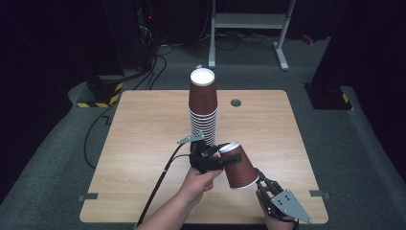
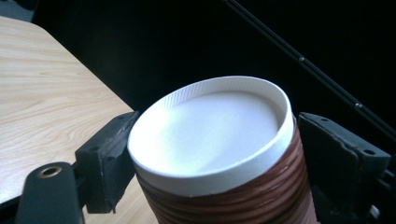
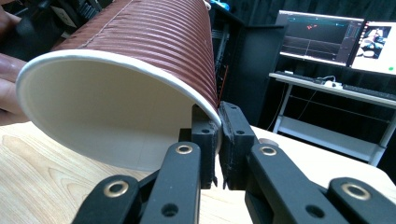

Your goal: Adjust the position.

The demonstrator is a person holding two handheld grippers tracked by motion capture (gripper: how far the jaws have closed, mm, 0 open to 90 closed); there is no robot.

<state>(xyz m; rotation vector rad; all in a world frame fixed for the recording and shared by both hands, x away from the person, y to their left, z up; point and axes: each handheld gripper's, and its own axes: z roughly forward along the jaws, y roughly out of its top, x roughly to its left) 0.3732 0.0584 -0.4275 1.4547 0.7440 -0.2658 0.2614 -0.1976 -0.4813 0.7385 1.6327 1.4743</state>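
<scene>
1. High view: you hold a brown ribbed paper cup (image 1: 239, 166) tilted in the air above the near part of the tabletop (image 1: 143, 143), its white base turned up toward the far left and its open mouth toward you.
2. Your right tongs (image 1: 258, 183) pinch the rim of that cup at its mouth; in the right gripper view the jaws are pressed together on the cup (image 3: 126, 88) wall, one pad inside and one outside.
3. Your left tongs (image 1: 221, 160) sit at the base end of the cup. In the left gripper view the two jaws flank the cup (image 2: 215, 154) just below its white bottom, close against the ribbed sides; I cannot tell whether the pads actually press on it.
4. Just behind your left hand (image 1: 201, 184), a tall stack of upturned cups (image 1: 203, 103) stands on the tabletop, near its middle.
</scene>
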